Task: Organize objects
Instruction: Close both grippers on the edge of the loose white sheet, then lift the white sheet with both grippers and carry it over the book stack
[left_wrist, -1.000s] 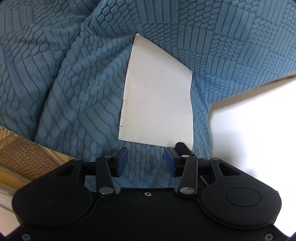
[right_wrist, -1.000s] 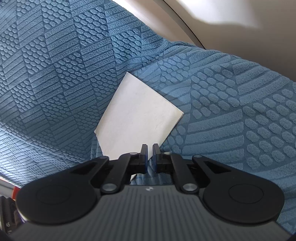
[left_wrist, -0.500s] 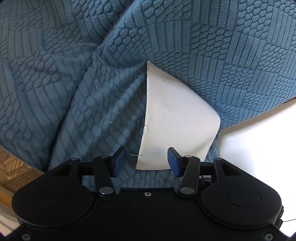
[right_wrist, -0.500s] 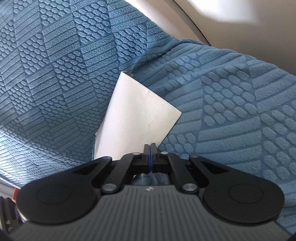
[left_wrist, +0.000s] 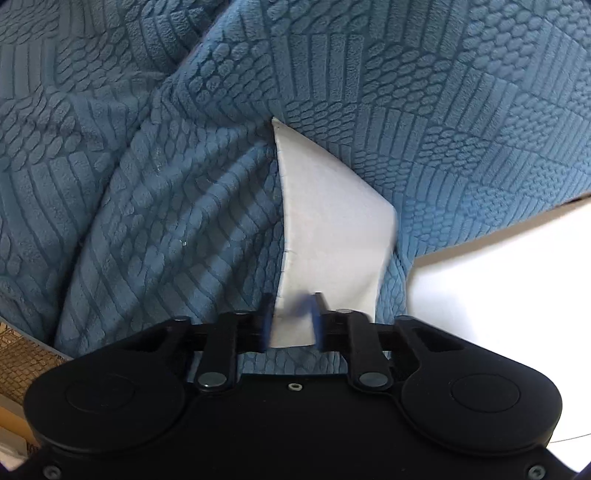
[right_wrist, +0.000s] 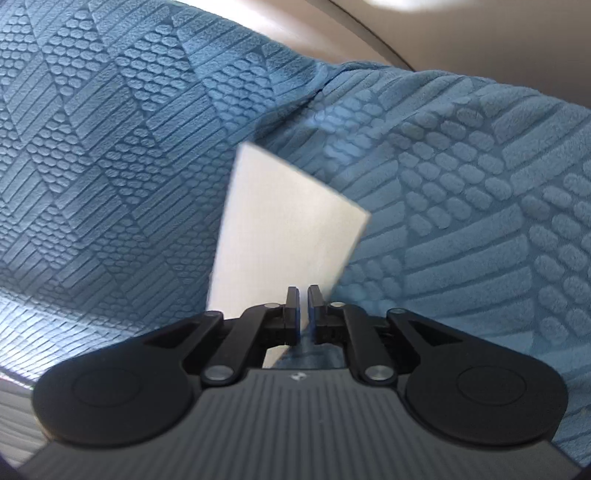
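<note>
Progress: early, by the look of it. The only task item in view is a white paper sheet (left_wrist: 328, 236) on the blue textured blanket (left_wrist: 147, 206); it isn't filed or stacked anywhere yet, and no destination (tray, pile, box) shows in either view. What is done: both tongs are at the sheet's near edge. What is left, as a judgement: lift it clear of the fabric, carry it off, set it down tidily.

Sheet: it stands up off the blanket, bowed, far corner tucked against a fold of fabric, near edge at the tool tips.

Left gripper (left_wrist: 290, 321): pads motion-blurred, closing in on the paper's near corner, paper btw them. They look narrow and seem to nip it, though the blur stops a firm read of contact.

Right gripper (right_wrist: 302, 314): jaws near-closed w/ a thin slit. The sheet's lower edge runs into that slit, so it appears pinched there.

Pose: both tools angle downward toward the blanket, side by side on the same edge of the sheet. White surface (left_wrist: 498, 280) lies beyond the blanket at right in the left view.
</note>
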